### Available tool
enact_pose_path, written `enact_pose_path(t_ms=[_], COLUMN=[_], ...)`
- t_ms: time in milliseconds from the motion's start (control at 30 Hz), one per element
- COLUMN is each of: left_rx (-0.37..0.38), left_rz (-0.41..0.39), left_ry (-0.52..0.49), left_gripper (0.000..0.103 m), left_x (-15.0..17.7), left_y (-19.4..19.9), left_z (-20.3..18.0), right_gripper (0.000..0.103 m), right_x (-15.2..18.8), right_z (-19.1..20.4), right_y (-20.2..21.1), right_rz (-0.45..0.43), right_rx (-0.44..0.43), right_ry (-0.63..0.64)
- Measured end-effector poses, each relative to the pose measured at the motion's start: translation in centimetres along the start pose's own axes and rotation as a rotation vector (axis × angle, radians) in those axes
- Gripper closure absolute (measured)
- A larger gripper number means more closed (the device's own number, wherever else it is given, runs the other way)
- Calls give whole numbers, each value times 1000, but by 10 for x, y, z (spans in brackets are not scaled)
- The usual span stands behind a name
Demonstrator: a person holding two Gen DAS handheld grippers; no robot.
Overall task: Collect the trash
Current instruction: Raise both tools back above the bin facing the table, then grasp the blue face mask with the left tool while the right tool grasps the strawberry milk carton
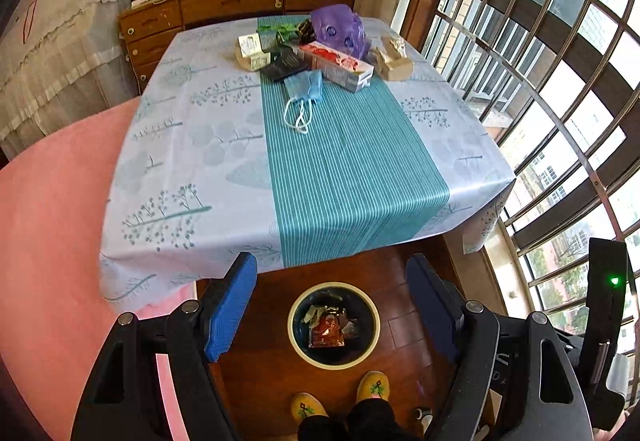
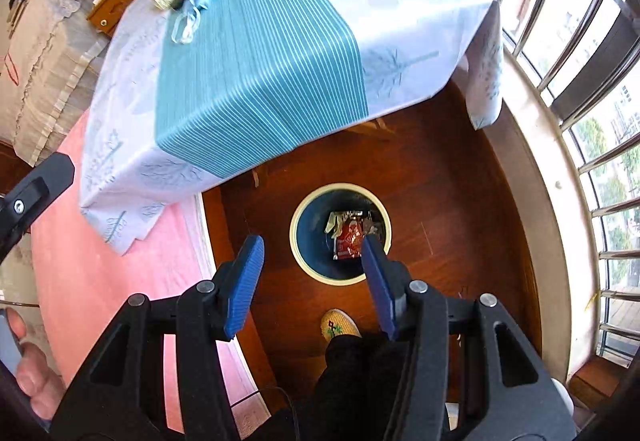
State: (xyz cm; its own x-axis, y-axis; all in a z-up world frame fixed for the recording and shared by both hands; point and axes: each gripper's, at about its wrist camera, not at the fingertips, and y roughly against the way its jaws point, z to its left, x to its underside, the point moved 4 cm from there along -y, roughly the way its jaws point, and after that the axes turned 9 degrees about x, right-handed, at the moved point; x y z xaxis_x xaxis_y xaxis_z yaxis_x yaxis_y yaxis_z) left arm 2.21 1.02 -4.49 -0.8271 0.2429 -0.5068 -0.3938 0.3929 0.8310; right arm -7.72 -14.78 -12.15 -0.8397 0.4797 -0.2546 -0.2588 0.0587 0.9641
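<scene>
Taking the round bin [image 1: 334, 325] on the wooden floor [image 1: 384, 273] as the marker: to its left spreads a pink cover [image 1: 52, 221], and the hanging edge of the tablecloth [image 1: 180, 169] drops just beyond the bin's far-left side. Above and behind the bin stands the table, its teal striped band [image 1: 340, 169] running straight toward it. At the table's far end, well away from the bin, lies the heap of trash: a cream carton [image 1: 250, 51], a dark flat packet [image 1: 286, 65], a blue face mask [image 1: 304, 87] with its white loops trailing toward the bin, a long red-and-white box [image 1: 340, 65], a purple plastic bag [image 1: 340, 29] and, rightmost, a tan cardboard piece [image 1: 394, 63].

Inside the bin sit a red wrapper [image 1: 326, 333] and a few crumpled scraps (too small to name).

The left gripper [image 1: 332, 301] hangs over the floor on the near side of the table, its blue-padded fingers [image 1: 230, 313] wide apart with the bin showing between them, nothing held. The right gripper [image 2: 312, 273] hovers above the bin too, fingers spread and empty; its right pad tip overlaps the bin's rim [image 2: 308, 269] in the right wrist view. Just nearer than the bin are the person's yellow slippers [image 1: 372, 387]. To the bin's right runs the curved barred window [image 1: 560, 101].
</scene>
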Motion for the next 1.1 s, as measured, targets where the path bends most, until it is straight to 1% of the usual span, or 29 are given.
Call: enact_pose_path(t_ms=[100, 300, 467, 633, 733, 833, 967, 1100], left_rx=[-11, -32, -59, -70, -77, -79, -96, -114], left_rz=[-29, -77, -127, -143, -140, -130, -97, -63], left_ry=[-14, -56, -74, -39, -1, 43, 87, 146], left_gripper=[24, 24, 24, 24, 24, 24, 24, 24], left_x=[-17, -50, -76, -100, -114, -127, -149, -178], left_y=[28, 65, 87, 91, 81, 63, 24, -26], left_z=[1, 2, 8, 22, 35, 48, 63, 73], right_gripper=[55, 55, 55, 55, 55, 55, 55, 55], right_x=[-9, -33, -56, -82, -101, -127, -176, -236], right_z=[8, 19, 27, 38, 46, 50, 56, 65], right_y=[32, 77, 98, 110, 107, 96, 72, 39], right_rz=[-55, -149, -225, -260, -263, -259, -264, -256], right_rx=[9, 19, 26, 26, 25, 9, -9, -40], right_ry=[16, 34, 21, 44, 74, 91, 143, 232])
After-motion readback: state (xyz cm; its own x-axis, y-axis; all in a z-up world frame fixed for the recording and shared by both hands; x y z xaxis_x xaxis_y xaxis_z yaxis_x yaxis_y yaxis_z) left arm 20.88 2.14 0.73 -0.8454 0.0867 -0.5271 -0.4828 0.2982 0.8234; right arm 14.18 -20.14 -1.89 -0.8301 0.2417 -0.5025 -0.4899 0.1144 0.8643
